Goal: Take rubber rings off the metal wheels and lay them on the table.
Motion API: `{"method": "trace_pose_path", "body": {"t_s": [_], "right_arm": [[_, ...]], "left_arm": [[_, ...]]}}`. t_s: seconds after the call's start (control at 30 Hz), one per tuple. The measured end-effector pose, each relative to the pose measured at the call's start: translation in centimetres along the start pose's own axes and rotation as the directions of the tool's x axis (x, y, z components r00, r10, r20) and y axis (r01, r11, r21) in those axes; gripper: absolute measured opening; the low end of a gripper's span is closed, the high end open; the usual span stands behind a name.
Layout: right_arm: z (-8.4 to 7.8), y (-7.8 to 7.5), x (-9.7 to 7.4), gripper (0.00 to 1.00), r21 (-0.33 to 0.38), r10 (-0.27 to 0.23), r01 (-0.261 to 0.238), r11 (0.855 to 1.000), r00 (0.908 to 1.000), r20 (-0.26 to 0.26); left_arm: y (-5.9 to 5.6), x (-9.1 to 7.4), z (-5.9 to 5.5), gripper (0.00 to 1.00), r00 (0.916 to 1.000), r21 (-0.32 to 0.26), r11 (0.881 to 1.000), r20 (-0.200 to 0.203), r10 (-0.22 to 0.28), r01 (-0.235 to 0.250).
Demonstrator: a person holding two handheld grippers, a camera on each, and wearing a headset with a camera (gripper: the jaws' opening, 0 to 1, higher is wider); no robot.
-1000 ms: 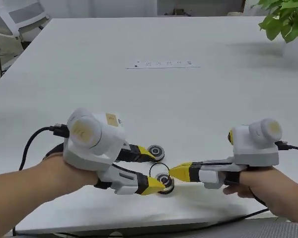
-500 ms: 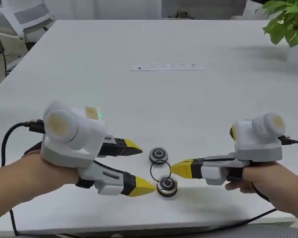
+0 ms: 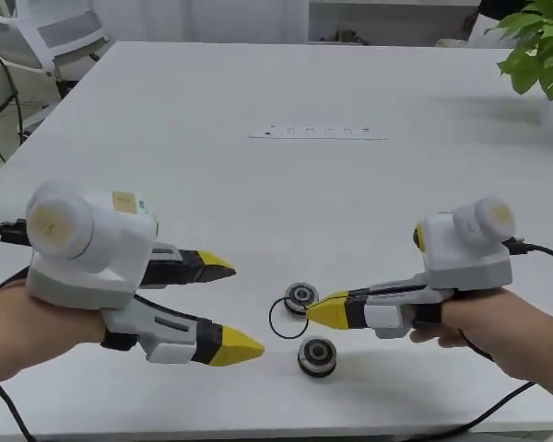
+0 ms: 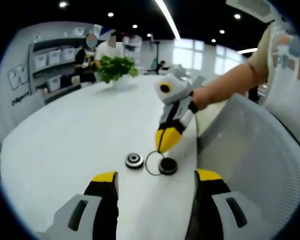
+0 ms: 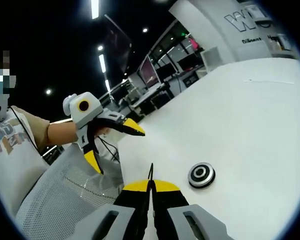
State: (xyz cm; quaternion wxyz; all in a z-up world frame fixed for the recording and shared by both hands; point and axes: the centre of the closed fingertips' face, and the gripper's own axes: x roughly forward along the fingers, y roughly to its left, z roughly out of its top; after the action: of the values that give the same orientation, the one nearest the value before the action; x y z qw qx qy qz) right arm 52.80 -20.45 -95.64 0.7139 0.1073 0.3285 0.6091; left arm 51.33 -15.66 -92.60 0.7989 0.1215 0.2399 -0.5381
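My right gripper [image 3: 315,312] is shut on a thin black rubber ring [image 3: 271,320], which hangs off its yellow tips between two metal wheels. One wheel [image 3: 301,296] lies just behind the ring, the other wheel [image 3: 317,356] just in front of it. Whether the ring touches the table I cannot tell. My left gripper [image 3: 238,308] stands open to the left of the wheels, holding nothing. In the left gripper view the ring [image 4: 147,165] sits between both wheels [image 4: 134,160] [image 4: 168,167]. In the right gripper view the ring [image 5: 151,173] shows edge-on above the shut jaws, with one wheel [image 5: 201,175] to the right.
The white table [image 3: 286,203] stretches far back, with a flat socket strip [image 3: 318,133] in its middle. A green plant [image 3: 539,55] stands at the far right corner. Chairs [image 3: 46,32] stand beyond the far left edge. The near edge lies close below the wheels.
My left gripper has let go of the near wheel, opened and drawn back to the left. The ring has come free with the right gripper, which still holds it.
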Motion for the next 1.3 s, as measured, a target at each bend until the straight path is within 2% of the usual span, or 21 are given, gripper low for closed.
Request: {"method": "trace_pose_path", "body": {"t_s": [0.33, 0.7, 1.03, 1.3], "right_arm": [[-0.3, 0.5, 1.8, 0.00, -0.027, 0.036, -0.037, 0.999, 0.9972, -0.066], [-1.2, 0.5, 3.8, 0.00, -0.059, 0.049, -0.058, 0.997, 0.9877, -0.148], [-2.5, 0.7, 5.7, 0.00, -0.099, 0.027, -0.049, 0.994, 0.9759, -0.216], [-3.0, 0.5, 6.6, 0.00, -0.121, 0.004, -0.035, 0.992, 0.9682, -0.250]], "left_arm": [[1.0, -1.6, -0.8, 0.64, 0.9991, -0.031, 0.999, 0.001, 0.042, -0.042], [1.4, -2.7, -1.5, 0.66, 0.9975, -0.054, 0.996, -0.008, 0.070, -0.070], [1.4, -3.3, -1.8, 0.67, 0.9964, -0.060, 0.995, -0.006, 0.085, -0.085], [1.3, -3.7, -2.4, 0.67, 0.9954, -0.063, 0.994, -0.016, 0.094, -0.095]]}}
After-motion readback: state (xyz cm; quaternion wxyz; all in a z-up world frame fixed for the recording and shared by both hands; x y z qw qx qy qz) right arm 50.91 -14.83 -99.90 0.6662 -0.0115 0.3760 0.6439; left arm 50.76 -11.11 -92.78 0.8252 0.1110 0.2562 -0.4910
